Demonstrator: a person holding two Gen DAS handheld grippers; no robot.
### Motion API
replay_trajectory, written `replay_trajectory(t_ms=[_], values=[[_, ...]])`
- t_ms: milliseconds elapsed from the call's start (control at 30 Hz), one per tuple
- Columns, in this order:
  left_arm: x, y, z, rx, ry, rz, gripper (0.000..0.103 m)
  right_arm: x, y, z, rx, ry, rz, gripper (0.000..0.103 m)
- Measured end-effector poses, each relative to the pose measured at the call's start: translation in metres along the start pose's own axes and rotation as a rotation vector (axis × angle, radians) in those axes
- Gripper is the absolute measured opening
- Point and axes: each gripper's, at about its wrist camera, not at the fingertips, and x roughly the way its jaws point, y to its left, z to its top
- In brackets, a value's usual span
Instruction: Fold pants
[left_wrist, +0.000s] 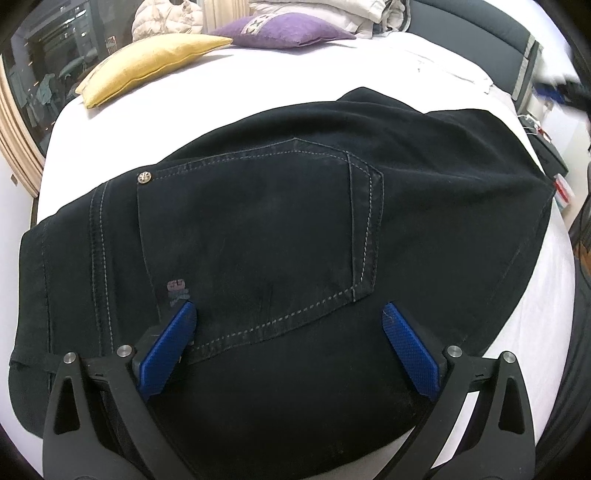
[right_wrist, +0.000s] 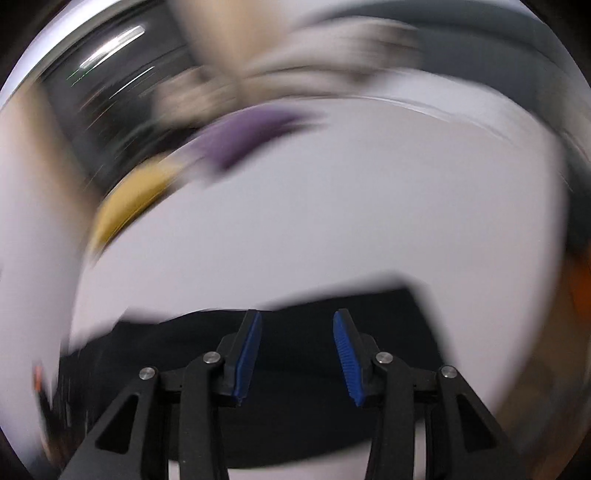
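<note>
Left claw (left_wrist: 290, 345) spread wide over the back pocket (left_wrist: 255, 236) of the dark pants (left_wrist: 295, 221), gripping nothing; right claw (right_wrist: 297, 356) parted too, empty, view heavily smeared, pants (right_wrist: 258, 369) just below its tips. Risk: top layer sliding or bunching if a pad drags the loose cloth, and near hem hanging at the bed's (left_wrist: 258, 81) front edge could slip off. Plenty of bare sheet beyond the pants; yellow pillow (left_wrist: 147, 66) and purple pillow (left_wrist: 284, 29) well apart at the far end, nightstand clutter off the right edge.
</note>
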Motion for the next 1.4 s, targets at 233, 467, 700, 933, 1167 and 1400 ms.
replay_trajectory(t_ms=[233, 467, 700, 933, 1167, 1400], values=[[0.001, 0.005, -0.006, 0.002, -0.027, -0.029, 0.103, 0.129, 0.141, 0.065, -0.503, 0.293, 0.352, 0.059], [0.002, 0.012, -0.008, -0.007, -0.047, -0.052, 0.103, 0.2, 0.165, 0.064, -0.562, 0.522, 0.481, 0.059], [0.001, 0.015, -0.011, -0.005, -0.054, -0.058, 0.103, 0.228, 0.173, 0.053, -0.596, 0.603, 0.467, 0.005], [0.001, 0.016, -0.013, -0.004, -0.064, -0.051, 0.103, 0.193, 0.162, 0.073, -0.477, 0.341, 0.461, 0.002], [0.001, 0.015, -0.015, 0.001, -0.07, -0.045, 0.103, 0.242, 0.129, 0.047, -0.268, 0.407, 0.237, 0.002], [0.001, 0.013, -0.015, 0.001, -0.069, -0.037, 0.103, 0.14, 0.096, 0.072, -0.064, 0.162, 0.276, 0.011]])
